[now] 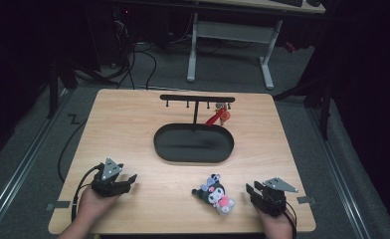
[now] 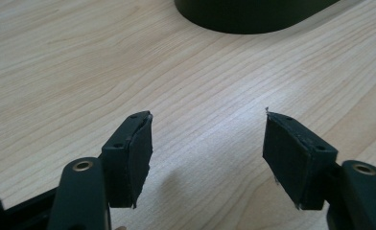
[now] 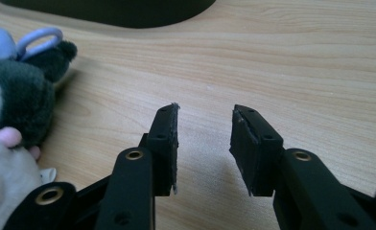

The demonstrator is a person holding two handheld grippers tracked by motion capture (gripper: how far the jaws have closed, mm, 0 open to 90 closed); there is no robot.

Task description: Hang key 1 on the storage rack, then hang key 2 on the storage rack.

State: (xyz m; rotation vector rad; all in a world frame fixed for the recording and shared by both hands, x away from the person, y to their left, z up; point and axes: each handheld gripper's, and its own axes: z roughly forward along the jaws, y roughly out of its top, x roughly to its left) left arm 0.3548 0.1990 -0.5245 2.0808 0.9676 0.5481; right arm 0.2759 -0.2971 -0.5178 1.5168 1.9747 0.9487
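Note:
A small plush toy [image 1: 216,193], dark grey with white and pink parts, lies on the wooden table near its front edge. In the right gripper view the plush toy [image 3: 18,110] sits at the left, clear of the jaws. My right gripper [image 1: 252,191] rests just right of the toy, open, with bare wood between its pads [image 3: 164,148]. My left gripper [image 1: 128,182] is at the front left of the table, held by a hand, open wide over bare wood [image 2: 207,143]. A black oval tray [image 1: 193,143] lies mid-table.
Behind the tray a black T-shaped hook rack [image 1: 197,99] stands, with a red and orange trinket [image 1: 221,115] hanging at its right end. The table's front edge runs just below both hands. A desk frame [image 1: 228,45] stands on the floor beyond.

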